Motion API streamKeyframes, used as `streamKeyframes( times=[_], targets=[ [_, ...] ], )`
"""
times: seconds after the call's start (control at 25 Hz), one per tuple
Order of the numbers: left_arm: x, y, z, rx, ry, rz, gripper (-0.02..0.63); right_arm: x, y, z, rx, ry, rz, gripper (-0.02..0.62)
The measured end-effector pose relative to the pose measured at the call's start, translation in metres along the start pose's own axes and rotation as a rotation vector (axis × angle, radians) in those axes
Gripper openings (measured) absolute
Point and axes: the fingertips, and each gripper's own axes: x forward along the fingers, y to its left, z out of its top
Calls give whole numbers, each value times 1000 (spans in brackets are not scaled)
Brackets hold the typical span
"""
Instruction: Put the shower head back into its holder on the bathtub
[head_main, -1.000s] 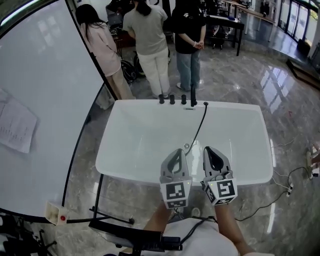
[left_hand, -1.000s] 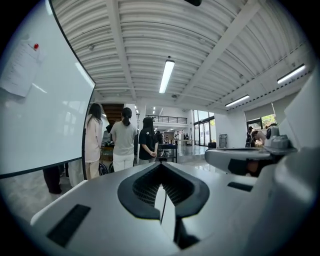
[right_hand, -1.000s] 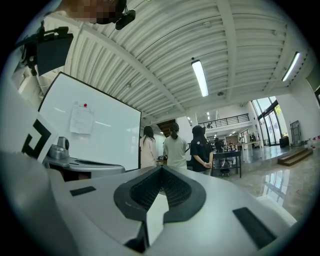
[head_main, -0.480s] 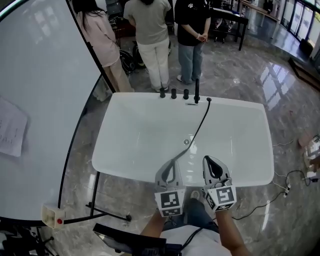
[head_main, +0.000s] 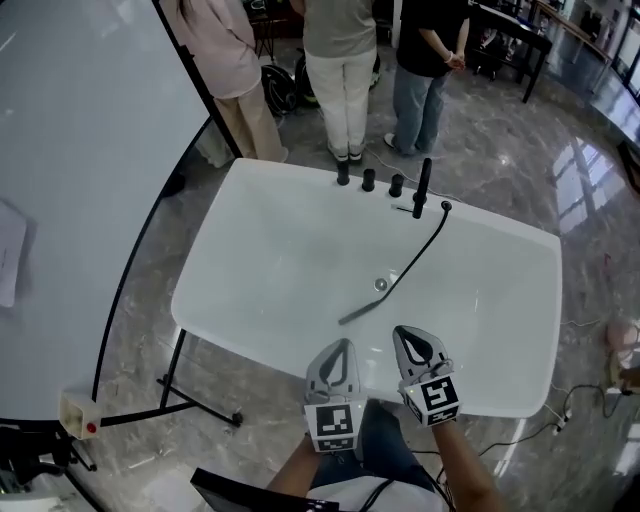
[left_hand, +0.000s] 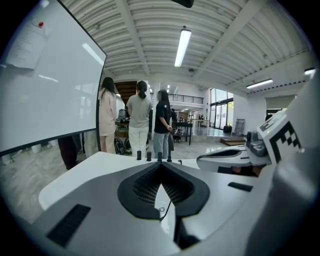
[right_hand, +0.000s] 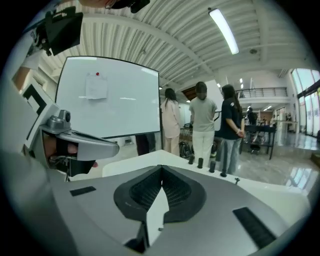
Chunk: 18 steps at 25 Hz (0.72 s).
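One white bathtub (head_main: 270, 250); inside, a shower head (head_main: 358, 311) on its black hose (head_main: 422, 252)

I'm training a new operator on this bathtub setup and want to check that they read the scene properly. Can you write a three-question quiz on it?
1. True or false: the shower head stands upright on the far rim of the tub.
2. From the far rim, the hose runs: A. down into the tub, past the drain; B. over the side onto the floor; C. up the whiteboard.
3. Fill in: the left gripper and the right gripper both have their jaws ____ and hold nothing.

Key
1. False: it lies flat inside the tub.
2. A.
3. Shut.
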Motion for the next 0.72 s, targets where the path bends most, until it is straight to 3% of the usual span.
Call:
streamKeyframes(
  times=[0.12,0.24,0.36,0.52,0.72],
  targets=[
    [23,6,-25,-65,39,60,-3,30,-5,-39,48,74,164,-3],
    [35,9,-54,-105,81,100,-3,58,-9,-75,-7,155,252,-3],
    [44,15,-85,-125,130,125,-4,86,-12,-113,-77,219,304,10],
    [62,26,-122,-149,176,132,-3,125,-14,-162,-153,285,342,86],
    [102,46,-169,-172,205,119,-3,181,-16,-232,-282,371,394,114]
  ],
)
